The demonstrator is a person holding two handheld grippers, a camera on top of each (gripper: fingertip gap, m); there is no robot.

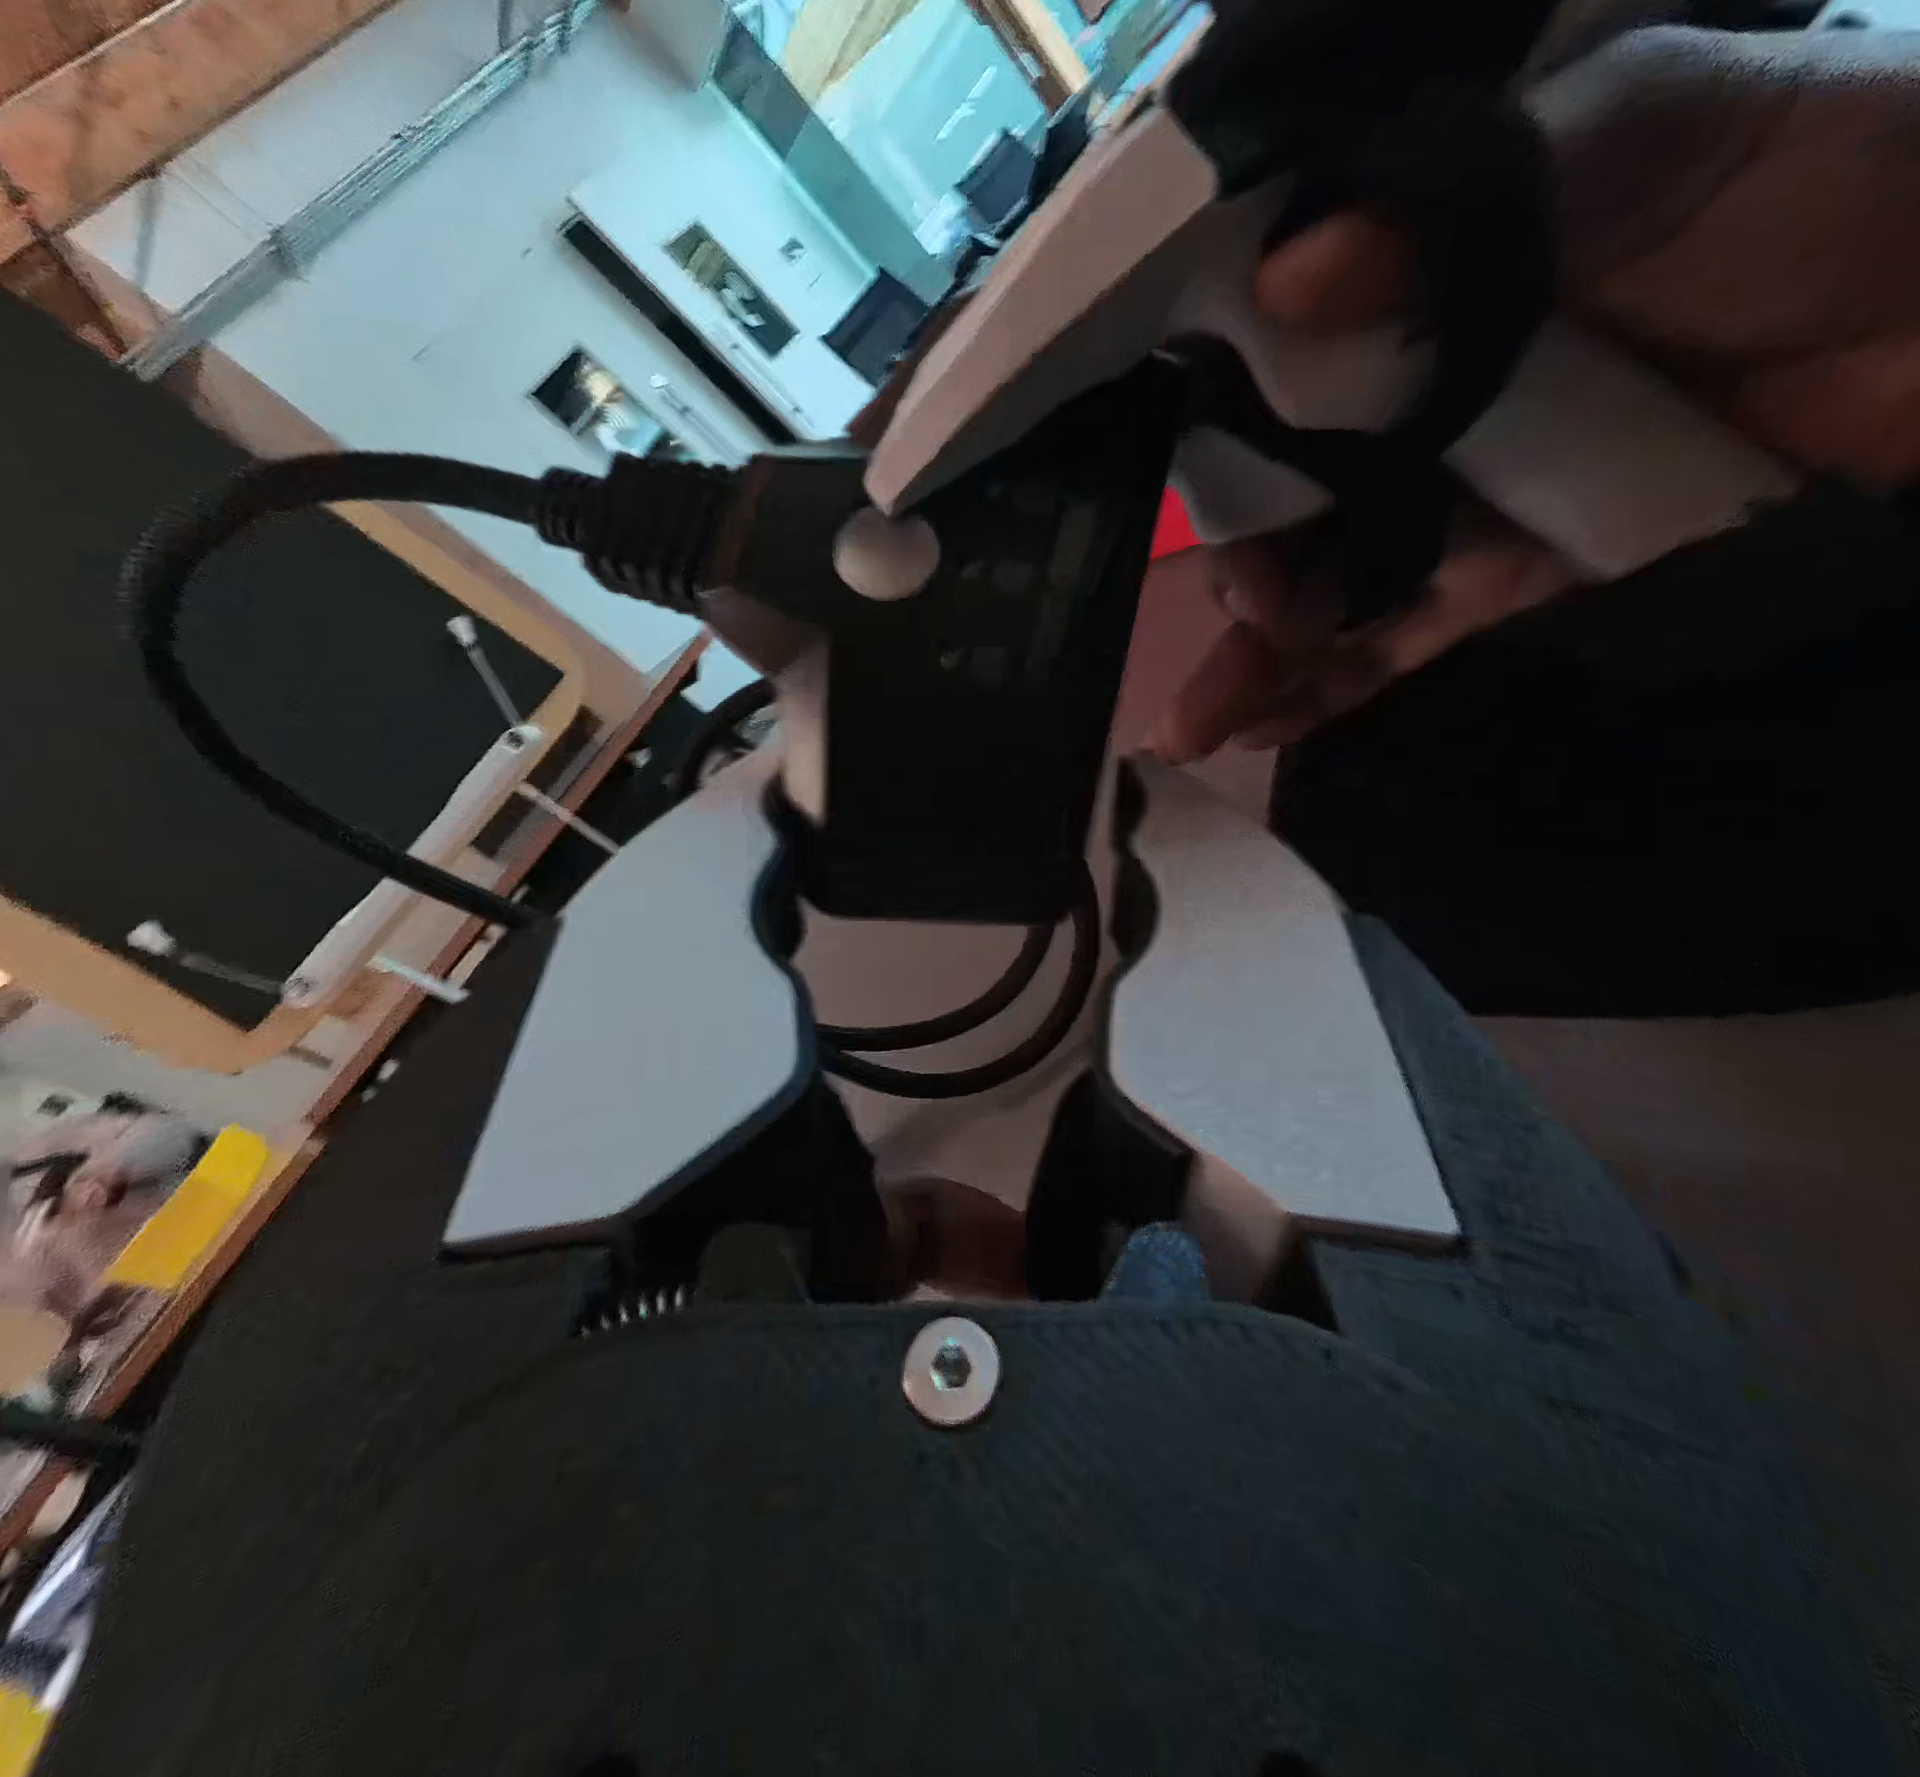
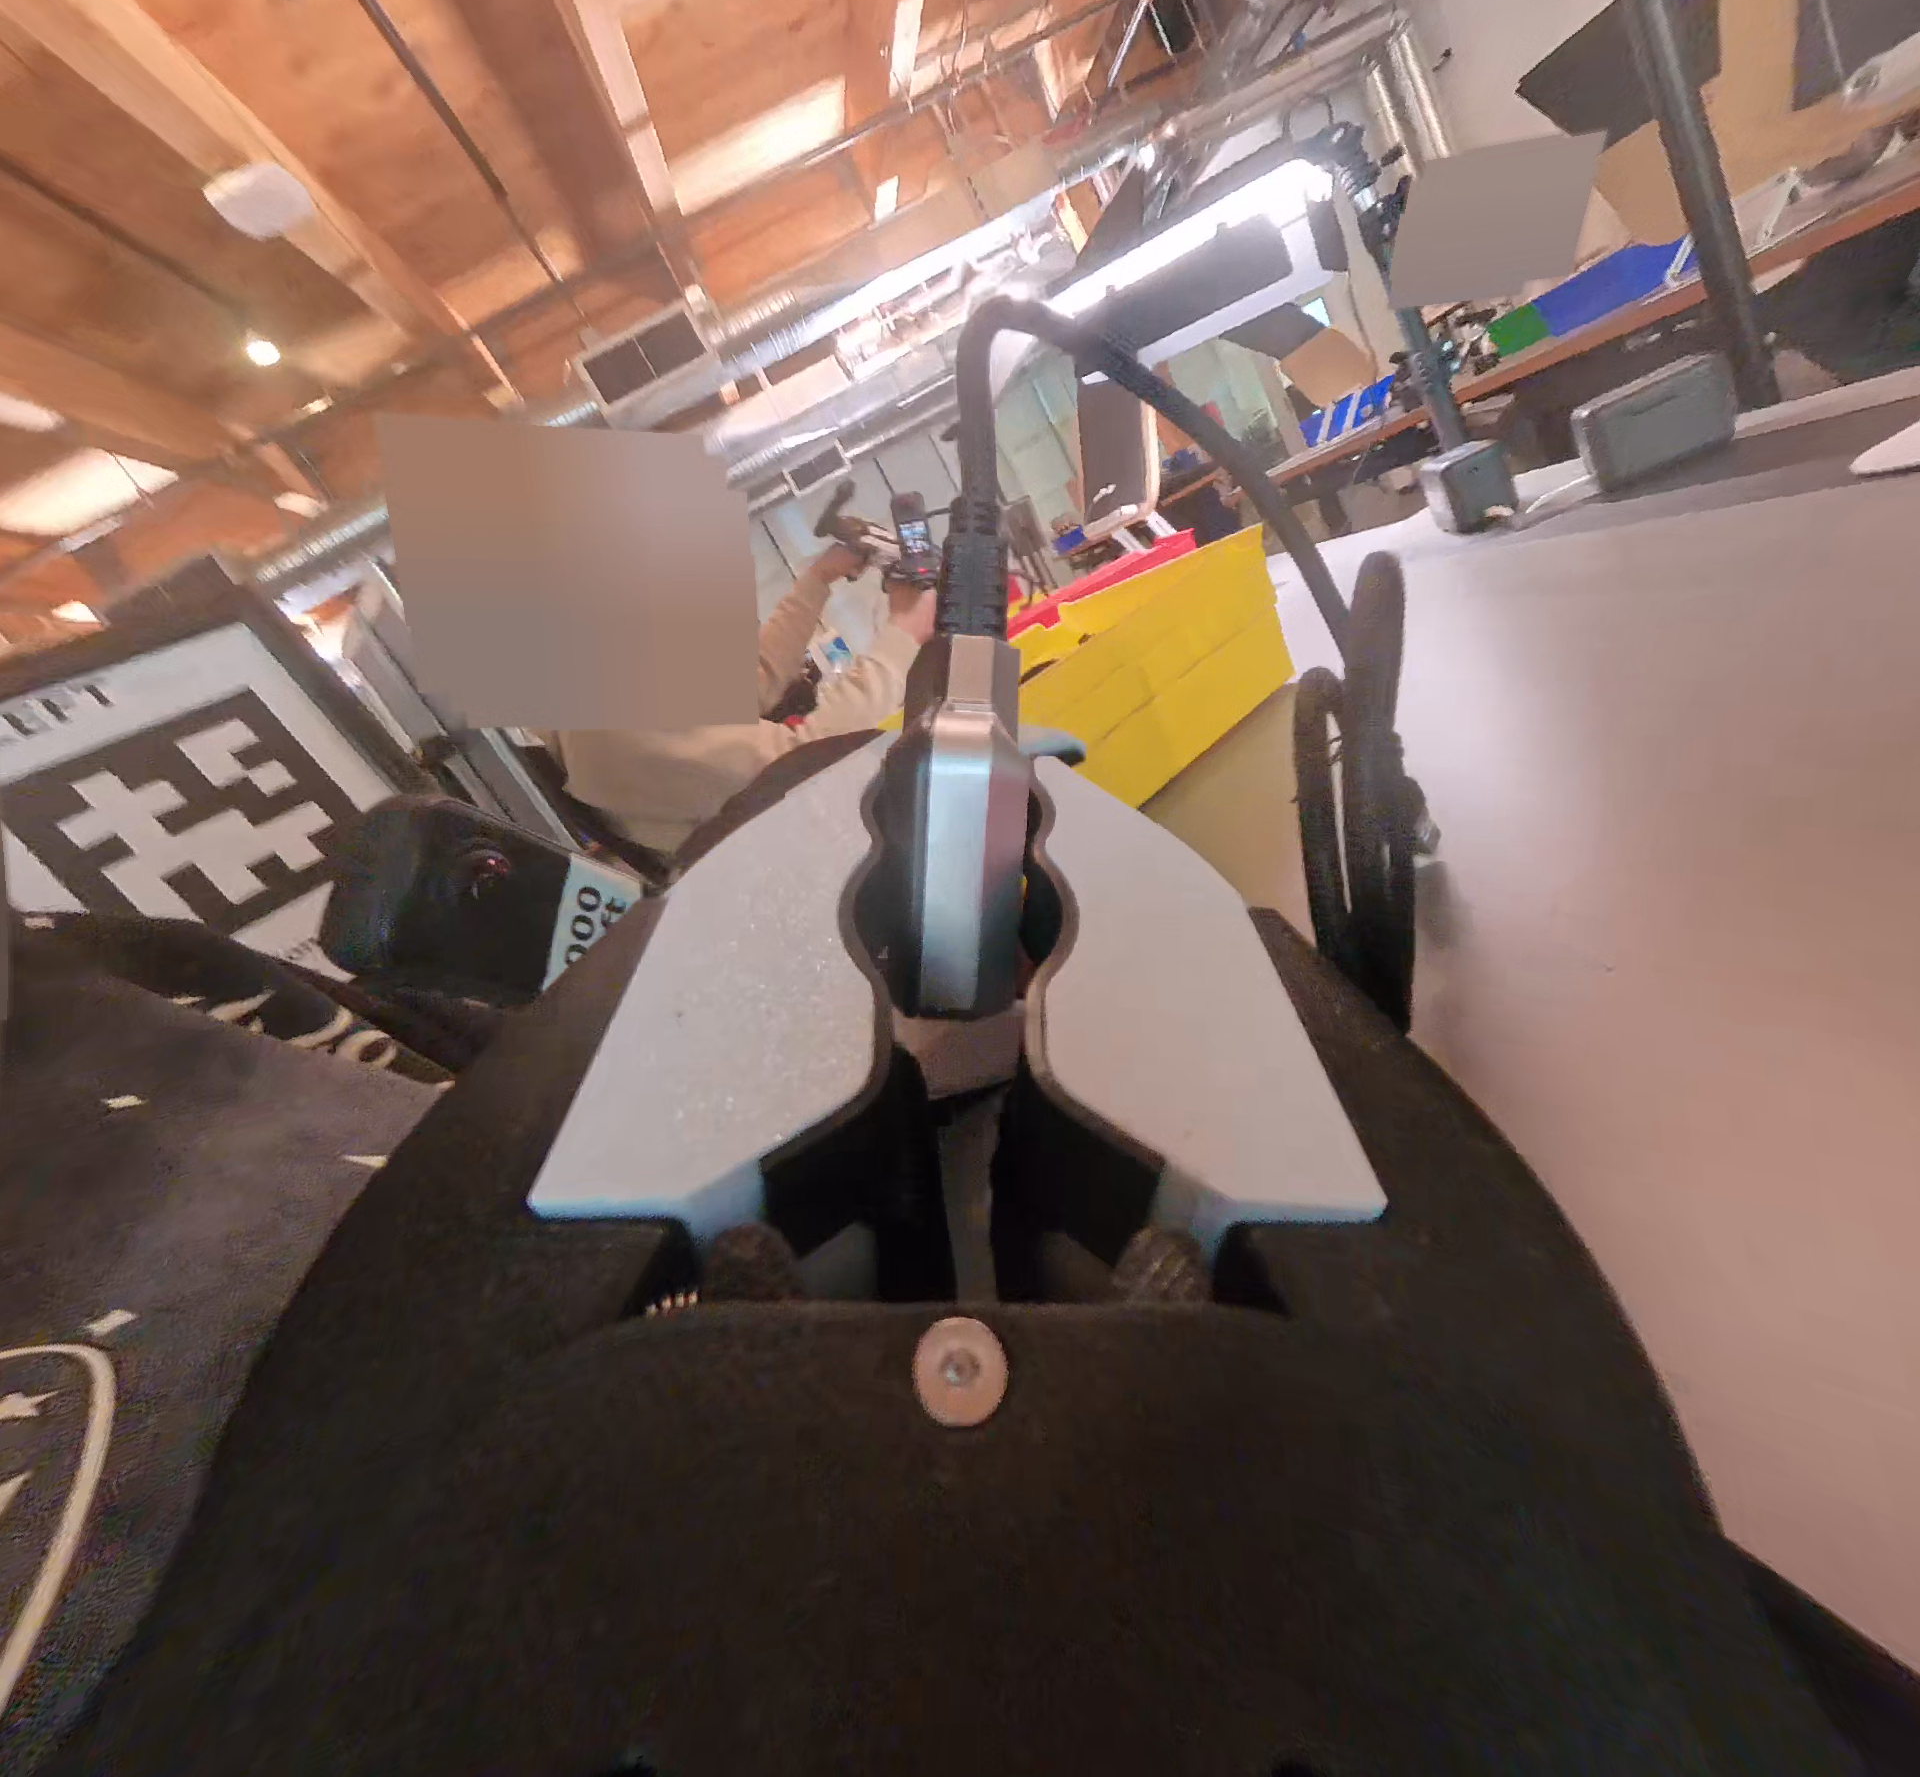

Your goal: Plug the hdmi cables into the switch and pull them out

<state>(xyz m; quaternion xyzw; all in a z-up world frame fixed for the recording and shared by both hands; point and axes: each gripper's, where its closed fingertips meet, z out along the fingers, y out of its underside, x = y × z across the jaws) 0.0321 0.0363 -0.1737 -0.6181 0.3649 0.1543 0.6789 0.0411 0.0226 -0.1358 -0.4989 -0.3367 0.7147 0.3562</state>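
Note:
In the left wrist view my left gripper (image 1: 951, 854) is shut on the lower end of the black switch (image 1: 966, 688) and holds it up in the air. A black HDMI cable (image 1: 208, 688) loops in from the left, and its plug (image 1: 727, 522) sits in the switch's upper left side. My right gripper comes in from the upper right, its grey finger (image 1: 1039, 325) lying over the switch's top by the plug. In the right wrist view my right gripper (image 2: 961, 771) is shut on the switch's grey edge (image 2: 956, 875), with the plug (image 2: 966, 584) sticking out just beyond the fingertips.
Two thin black leads (image 1: 987, 1031) hang looped under the switch. A grey table (image 2: 1662, 792) holds a coiled black cable (image 2: 1361, 792), a cardboard box (image 2: 1236, 792) and yellow bins (image 2: 1164, 647). A person (image 2: 831, 688) stands behind. A hand (image 1: 1714, 273) holds the right gripper.

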